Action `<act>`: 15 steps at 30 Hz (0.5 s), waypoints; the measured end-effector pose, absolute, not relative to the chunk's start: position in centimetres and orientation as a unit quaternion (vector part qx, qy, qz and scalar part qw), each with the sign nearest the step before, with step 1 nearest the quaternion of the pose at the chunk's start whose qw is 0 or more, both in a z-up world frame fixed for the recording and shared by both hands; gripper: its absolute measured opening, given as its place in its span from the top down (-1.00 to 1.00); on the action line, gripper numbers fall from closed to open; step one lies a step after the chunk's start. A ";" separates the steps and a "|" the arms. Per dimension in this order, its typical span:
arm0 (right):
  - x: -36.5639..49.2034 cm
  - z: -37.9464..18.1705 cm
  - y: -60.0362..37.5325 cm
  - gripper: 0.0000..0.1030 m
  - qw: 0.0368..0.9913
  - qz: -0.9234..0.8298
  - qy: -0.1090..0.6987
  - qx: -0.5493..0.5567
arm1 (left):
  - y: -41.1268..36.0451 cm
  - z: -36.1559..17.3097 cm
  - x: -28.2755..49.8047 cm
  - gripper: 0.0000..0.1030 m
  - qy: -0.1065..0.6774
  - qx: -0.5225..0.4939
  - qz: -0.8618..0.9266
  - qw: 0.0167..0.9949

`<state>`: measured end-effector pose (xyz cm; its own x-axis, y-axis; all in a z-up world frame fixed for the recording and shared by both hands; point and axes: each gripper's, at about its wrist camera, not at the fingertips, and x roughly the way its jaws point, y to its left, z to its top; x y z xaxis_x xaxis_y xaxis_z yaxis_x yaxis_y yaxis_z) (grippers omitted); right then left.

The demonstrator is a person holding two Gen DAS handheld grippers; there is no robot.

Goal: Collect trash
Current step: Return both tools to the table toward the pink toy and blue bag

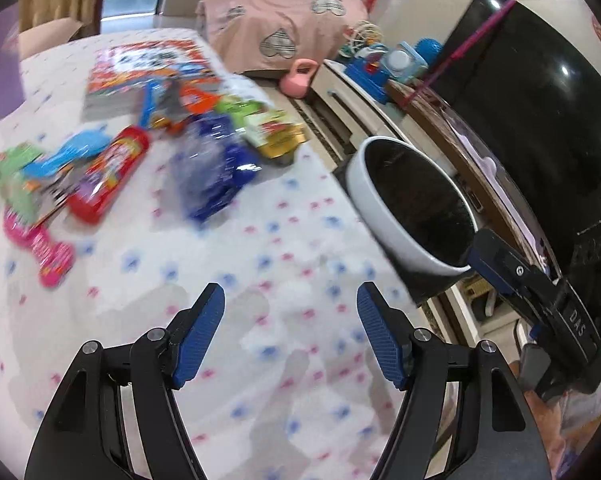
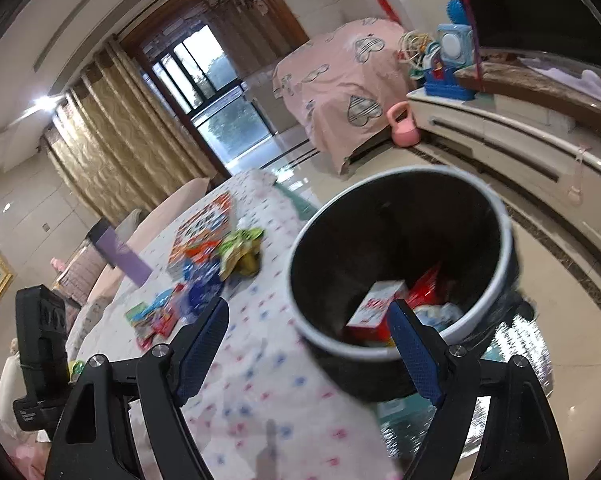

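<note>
Several snack wrappers lie on the flowered tablecloth point(image 1: 220, 264): a blue bag point(image 1: 212, 176), a red packet point(image 1: 108, 176), a pink packet point(image 1: 40, 248) and green ones point(image 1: 12, 176). A white-rimmed bin point(image 1: 416, 204) with a black liner stands beside the table's right edge. In the right wrist view the bin point(image 2: 404, 264) holds a red-and-white box point(image 2: 376, 304) and other wrappers. My left gripper point(image 1: 290, 312) is open and empty above the cloth. My right gripper point(image 2: 308, 332) is open and empty, its right finger over the bin's near rim; its body shows in the left wrist view point(image 1: 540, 304).
A picture book point(image 1: 148, 68) lies at the table's far end. A TV cabinet point(image 2: 500, 140) with toys point(image 2: 444, 64), a black TV point(image 1: 520, 112), a pink kettlebell point(image 2: 402, 124) and a pink-covered piece of furniture point(image 2: 340, 80) stand to the right. The left gripper's body point(image 2: 40, 356) sits at the left.
</note>
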<state>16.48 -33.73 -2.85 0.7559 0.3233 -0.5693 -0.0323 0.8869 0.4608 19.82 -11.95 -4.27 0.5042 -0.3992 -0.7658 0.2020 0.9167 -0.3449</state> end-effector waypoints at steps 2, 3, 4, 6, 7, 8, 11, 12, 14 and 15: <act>16.3 -3.1 -32.6 -0.62 0.909 0.106 0.341 0.215 | -10.8 -4.5 19.5 -0.36 0.467 -0.113 -0.164 0.861; 16.2 -3.2 -32.1 -0.62 0.908 0.110 0.343 0.215 | -10.1 -4.7 19.2 -0.36 0.467 -0.120 -0.160 0.861; 16.1 -3.3 -31.7 -0.62 0.906 0.114 0.345 0.215 | -9.5 -4.8 19.0 -0.36 0.467 -0.125 -0.156 0.861; 16.0 -3.6 -30.7 -0.62 0.903 0.122 0.349 0.217 | -8.5 -5.0 18.6 -0.36 0.468 -0.131 -0.150 0.861; 15.9 -3.8 -30.1 -0.62 0.902 0.126 0.352 0.218 | -8.0 -5.1 18.4 -0.36 0.468 -0.134 -0.146 0.861; 15.9 -4.0 -29.6 -0.62 0.900 0.130 0.355 0.219 | -7.4 -5.2 18.2 -0.36 0.468 -0.137 -0.143 0.861; 15.7 -4.4 -28.3 -0.62 0.896 0.140 0.361 0.218 | -5.9 -5.6 17.8 -0.36 0.469 -0.143 -0.132 0.862; 15.6 -4.4 -27.9 -0.62 0.895 0.143 0.362 0.217 | -5.4 -5.6 17.7 -0.36 0.469 -0.146 -0.128 0.862; 15.6 -4.5 -27.1 -0.62 0.894 0.148 0.365 0.212 | -4.3 -5.8 17.5 -0.36 0.469 -0.153 -0.120 0.861; 15.6 -4.5 -26.7 -0.62 0.894 0.149 0.366 0.211 | -3.8 -5.9 17.5 -0.36 0.469 -0.155 -0.117 0.861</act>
